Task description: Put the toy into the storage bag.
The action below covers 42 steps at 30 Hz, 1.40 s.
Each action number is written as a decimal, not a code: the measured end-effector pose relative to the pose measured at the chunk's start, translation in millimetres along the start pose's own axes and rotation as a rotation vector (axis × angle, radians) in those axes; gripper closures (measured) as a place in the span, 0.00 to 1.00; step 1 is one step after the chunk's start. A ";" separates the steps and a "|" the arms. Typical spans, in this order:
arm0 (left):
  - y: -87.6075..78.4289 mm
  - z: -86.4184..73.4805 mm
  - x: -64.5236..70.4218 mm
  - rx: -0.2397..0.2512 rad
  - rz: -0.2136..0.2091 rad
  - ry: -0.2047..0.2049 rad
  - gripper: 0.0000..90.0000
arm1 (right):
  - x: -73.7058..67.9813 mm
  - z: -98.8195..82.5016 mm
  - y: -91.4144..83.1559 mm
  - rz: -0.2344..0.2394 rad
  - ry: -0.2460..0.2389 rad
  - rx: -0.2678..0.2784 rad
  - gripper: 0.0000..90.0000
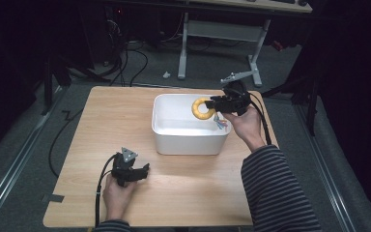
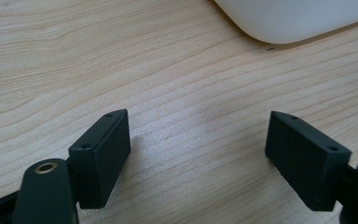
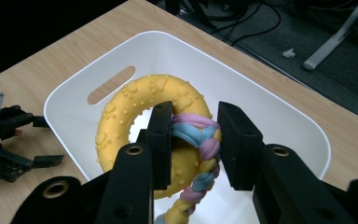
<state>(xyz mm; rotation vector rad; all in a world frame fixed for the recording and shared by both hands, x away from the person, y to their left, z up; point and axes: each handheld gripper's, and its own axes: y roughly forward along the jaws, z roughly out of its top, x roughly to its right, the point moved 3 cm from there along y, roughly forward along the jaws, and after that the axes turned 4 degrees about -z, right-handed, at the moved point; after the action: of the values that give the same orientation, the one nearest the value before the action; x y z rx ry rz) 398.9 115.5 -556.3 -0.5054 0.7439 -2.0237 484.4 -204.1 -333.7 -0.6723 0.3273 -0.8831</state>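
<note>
Over the white bin (image 1: 174, 135), at about 2 o'clock on the table (image 1: 92, 121), the right gripper (image 3: 195, 140) held a yellow ring toy (image 3: 135, 109) by its braided rope (image 3: 196, 135) — jaws clamped on the braid where it loops the ring. The toy hung above the bin's open mouth, not yet resting inside. At 7 o'clock the left gripper (image 2: 198, 149) sat idle, its 2 jaws apart over bare wood. By my reading, the carry was nearly done — lowering and release remained.
</note>
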 end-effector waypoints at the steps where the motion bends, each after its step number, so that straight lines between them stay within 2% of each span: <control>1: 0.0 0.0 0.0 0.000 0.000 0.000 0.25 | -0.8 -0.1 1.3 -0.003 -0.002 -0.006 0.75; 22: 0.0 0.0 -0.1 0.001 0.001 0.000 0.25 | -8.9 -6.0 30.7 0.011 -0.022 -0.054 0.75; 30: 0.0 0.0 0.0 0.000 0.001 0.001 0.25 | -5.7 -13.8 40.4 0.021 0.007 -0.071 0.75; 42: 0.0 0.0 0.0 0.001 0.001 0.001 0.25 | -7.1 -21.7 50.6 0.035 0.007 -0.105 0.75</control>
<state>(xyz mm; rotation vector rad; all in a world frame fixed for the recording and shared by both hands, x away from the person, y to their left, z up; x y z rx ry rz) 398.9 115.5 -556.3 -0.5042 0.7436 -2.0235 499.2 -184.4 -383.5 -0.7581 0.3929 -0.8391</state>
